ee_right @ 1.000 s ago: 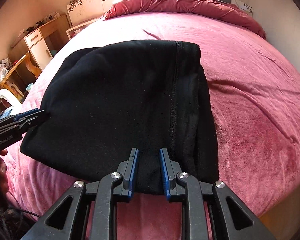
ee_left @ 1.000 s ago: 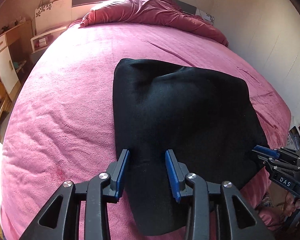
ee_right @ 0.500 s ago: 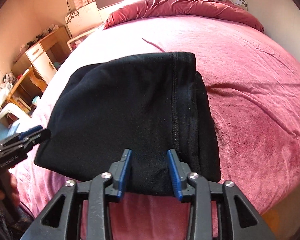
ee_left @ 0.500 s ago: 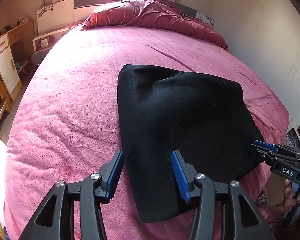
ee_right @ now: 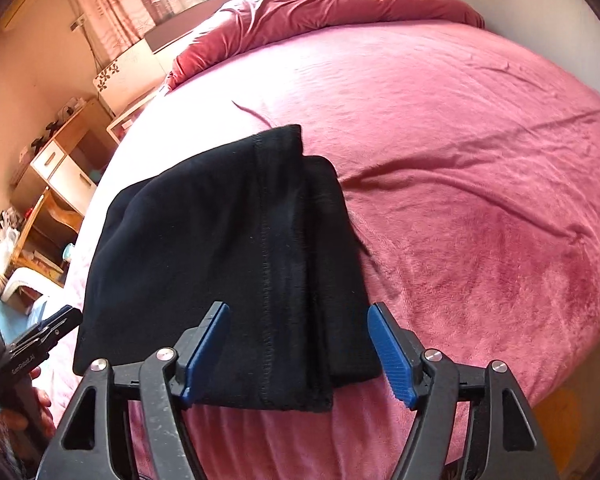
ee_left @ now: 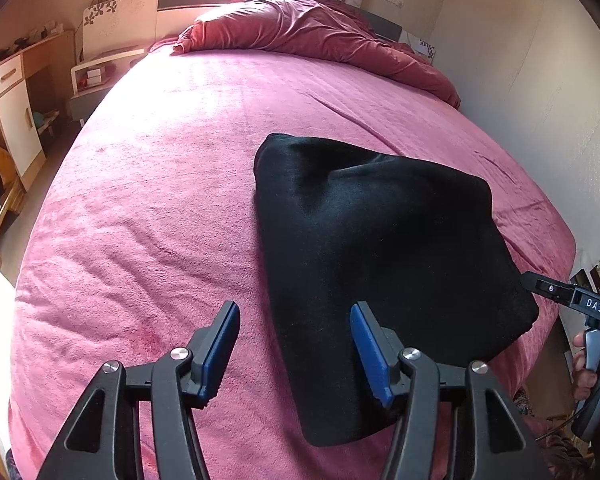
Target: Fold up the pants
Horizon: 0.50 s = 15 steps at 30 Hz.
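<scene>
At the far left of the left wrist view, a wooden desk (ee_left: 18, 120) with a white drawer is seen against the wall, and a white nightstand (ee_left: 100, 76) stands beside the bed (ee_left: 160, 200), which is covered with a pink blanket. A crumpled red duvet (ee_left: 312, 36) is heaped at the head of the bed. The left gripper (ee_left: 296, 344) is held above the near edge of the bed with its blue-padded jaws spread wide; they have just been opening. The left pad is seen over bare blanket, while the right pad is seen over the near left corner of the pants (ee_left: 380, 260); nothing is pinched. The pants, black and folded into a compact rectangle, lie flat on the blanket on the right half of the bed, close to its near edge. At the far right edge of this view the right gripper (ee_left: 540, 286) is seen just beside the right corner of the pants, carried by a hand (ee_left: 586, 364).

In the right wrist view, the left gripper (ee_right: 66, 320) appears at the lower left, near the left edge of the pants (ee_right: 220, 240). A stitched seam is seen running along the folded fabric, with a second layer showing at its right side. The right gripper (ee_right: 298, 348) is held with its jaws parted wide, having just been opening; the near edge of the pants lies between the pads, unpressed. To the right, only bare pink blanket is seen.
</scene>
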### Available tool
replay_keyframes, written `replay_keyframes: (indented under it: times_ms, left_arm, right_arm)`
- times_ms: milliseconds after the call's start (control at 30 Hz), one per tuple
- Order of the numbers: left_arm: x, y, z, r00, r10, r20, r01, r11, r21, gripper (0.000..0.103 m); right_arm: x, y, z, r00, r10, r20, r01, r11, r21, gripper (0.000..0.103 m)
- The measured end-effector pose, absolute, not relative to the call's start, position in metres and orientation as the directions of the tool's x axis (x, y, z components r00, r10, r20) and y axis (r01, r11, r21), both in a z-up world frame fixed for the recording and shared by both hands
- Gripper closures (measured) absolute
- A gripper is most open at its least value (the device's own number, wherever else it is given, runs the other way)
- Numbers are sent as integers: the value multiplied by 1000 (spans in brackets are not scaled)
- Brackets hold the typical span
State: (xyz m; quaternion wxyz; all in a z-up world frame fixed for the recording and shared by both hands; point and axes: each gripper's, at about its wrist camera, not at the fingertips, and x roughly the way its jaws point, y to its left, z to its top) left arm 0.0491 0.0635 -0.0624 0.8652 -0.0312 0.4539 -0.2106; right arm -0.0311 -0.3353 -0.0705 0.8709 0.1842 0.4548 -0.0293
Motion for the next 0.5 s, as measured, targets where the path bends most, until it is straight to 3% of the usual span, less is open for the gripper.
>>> replay_keyframes:
  times_ms: [167, 333, 500]
  left_arm:
    - [59, 87, -64, 446, -513, -733, 313, 857, -410, 44]
    - [80, 109, -76, 345, -654, -673, 222, 754, -618, 44]
    - [96, 106, -85, 287, -699, -655, 197, 713, -673, 44]
  right_arm:
    - [-30, -356, -87, 573, 245, -783, 222, 872, 435, 17]
    - [-19, -378, -98, 571, 289, -768, 247, 832, 496, 17]
    - [1, -393, -109, 558, 372, -741, 219, 796, 564, 17]
